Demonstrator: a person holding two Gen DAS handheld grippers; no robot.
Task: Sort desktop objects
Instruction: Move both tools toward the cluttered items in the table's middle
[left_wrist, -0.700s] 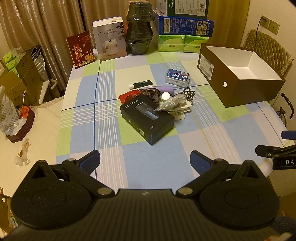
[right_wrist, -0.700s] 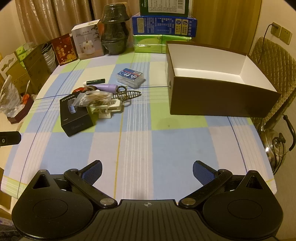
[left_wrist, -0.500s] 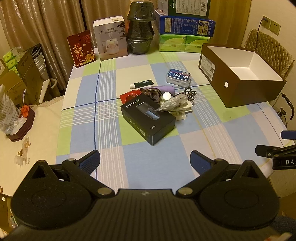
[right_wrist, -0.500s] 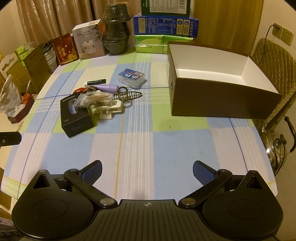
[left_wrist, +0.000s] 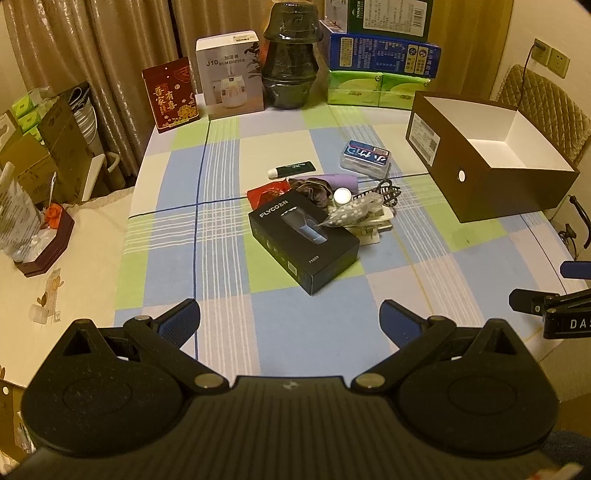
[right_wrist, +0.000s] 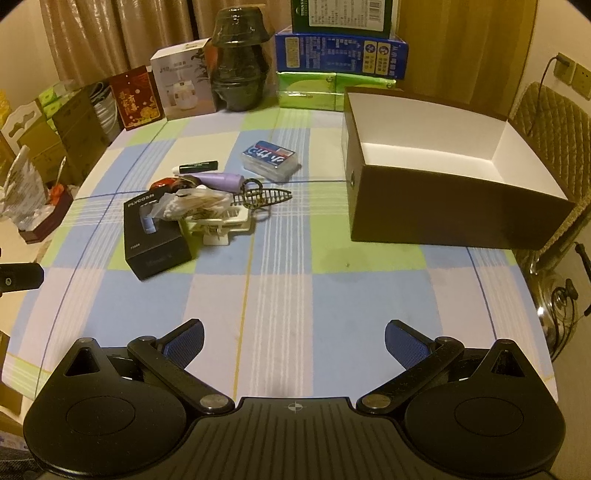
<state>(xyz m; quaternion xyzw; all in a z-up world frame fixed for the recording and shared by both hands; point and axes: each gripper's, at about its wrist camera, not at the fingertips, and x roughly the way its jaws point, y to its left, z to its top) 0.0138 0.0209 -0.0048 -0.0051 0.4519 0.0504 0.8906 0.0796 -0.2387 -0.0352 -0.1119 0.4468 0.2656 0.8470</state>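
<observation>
A pile of small objects lies mid-table: a black shaver box (left_wrist: 303, 240) (right_wrist: 157, 236), a clear bag of small white pieces (left_wrist: 351, 212), a purple tube (right_wrist: 221, 181), a dark hair claw (right_wrist: 264, 197), a green-capped stick (left_wrist: 293, 169) and a blue-labelled clear case (left_wrist: 365, 157) (right_wrist: 269, 158). An empty brown box with a white inside (left_wrist: 491, 158) (right_wrist: 443, 184) stands to the right. My left gripper (left_wrist: 290, 319) hovers open, short of the shaver box. My right gripper (right_wrist: 293, 339) is open over bare cloth, nothing between its fingers.
The checked tablecloth (right_wrist: 280, 288) covers the table. Along the back edge stand a red card, a white humidifier box (left_wrist: 231, 85), a dark wrapped pot (left_wrist: 290, 59) and stacked boxes (right_wrist: 340, 55). A padded chair (right_wrist: 550, 125) is at the far right; cartons crowd the left.
Both views have crept slightly: the pile and the brown box sit a touch lower in the frames. Both grippers stay open and empty.
</observation>
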